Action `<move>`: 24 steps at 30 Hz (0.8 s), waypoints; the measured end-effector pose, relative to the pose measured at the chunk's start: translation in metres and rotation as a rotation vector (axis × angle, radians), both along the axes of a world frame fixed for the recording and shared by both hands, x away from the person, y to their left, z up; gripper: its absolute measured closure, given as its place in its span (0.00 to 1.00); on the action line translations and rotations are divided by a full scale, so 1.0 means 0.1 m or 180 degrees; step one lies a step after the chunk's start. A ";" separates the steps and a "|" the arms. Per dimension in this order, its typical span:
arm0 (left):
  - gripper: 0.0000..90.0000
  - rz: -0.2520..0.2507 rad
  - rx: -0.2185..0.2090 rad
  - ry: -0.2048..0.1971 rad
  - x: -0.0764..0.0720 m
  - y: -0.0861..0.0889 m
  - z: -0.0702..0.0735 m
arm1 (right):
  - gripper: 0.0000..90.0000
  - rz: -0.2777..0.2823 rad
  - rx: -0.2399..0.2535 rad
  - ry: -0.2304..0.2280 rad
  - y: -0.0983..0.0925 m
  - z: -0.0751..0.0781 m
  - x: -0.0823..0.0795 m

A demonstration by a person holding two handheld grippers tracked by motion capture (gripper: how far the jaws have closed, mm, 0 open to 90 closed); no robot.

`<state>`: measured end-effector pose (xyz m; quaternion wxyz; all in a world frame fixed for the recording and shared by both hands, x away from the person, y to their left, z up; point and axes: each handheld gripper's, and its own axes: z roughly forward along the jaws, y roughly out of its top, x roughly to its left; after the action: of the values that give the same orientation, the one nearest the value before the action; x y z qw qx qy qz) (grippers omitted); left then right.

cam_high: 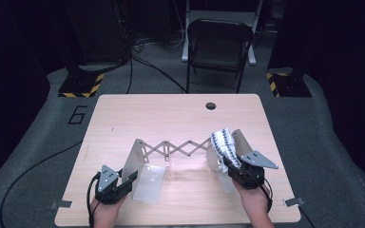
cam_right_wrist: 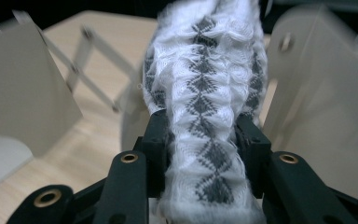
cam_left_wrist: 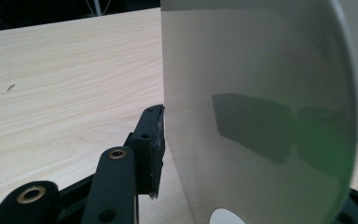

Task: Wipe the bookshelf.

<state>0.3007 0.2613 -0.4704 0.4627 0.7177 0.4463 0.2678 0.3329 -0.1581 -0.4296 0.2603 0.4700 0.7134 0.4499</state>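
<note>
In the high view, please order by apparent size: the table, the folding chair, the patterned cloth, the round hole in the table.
1. table
2. folding chair; it stands farther from the camera, so it may look smaller than it is
3. patterned cloth
4. round hole

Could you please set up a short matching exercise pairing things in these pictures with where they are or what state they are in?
Things:
1. left tool
2. right tool
3. scissor lattice
4. folding chair

States:
A. stretched between the two end plates
B. closed on the patterned cloth
C. on the floor beyond the table
D. at the rack's left end plate

Pairs: 1-D, 2-B, 3-A, 4-C
</note>
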 end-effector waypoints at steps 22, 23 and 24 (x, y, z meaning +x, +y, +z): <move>0.63 0.0020 -0.0010 -0.0044 0.01 -0.01 -0.01 | 0.69 0.0133 0.0075 -0.0126 0.01 0.14 -0.06; 0.63 0.0020 -0.0005 -0.0051 0.01 -0.01 -0.01 | 0.69 0.0171 0.0056 -0.0051 0.00 0.09 -0.04; 0.63 0.0021 -0.0009 -0.0049 0.01 -0.01 -0.01 | 0.69 0.0170 0.0059 0.0056 0.00 0.03 -0.03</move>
<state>0.3014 0.2604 -0.4716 0.4662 0.7134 0.4455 0.2742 0.3301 -0.1580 -0.4264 0.2376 0.4572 0.7237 0.4591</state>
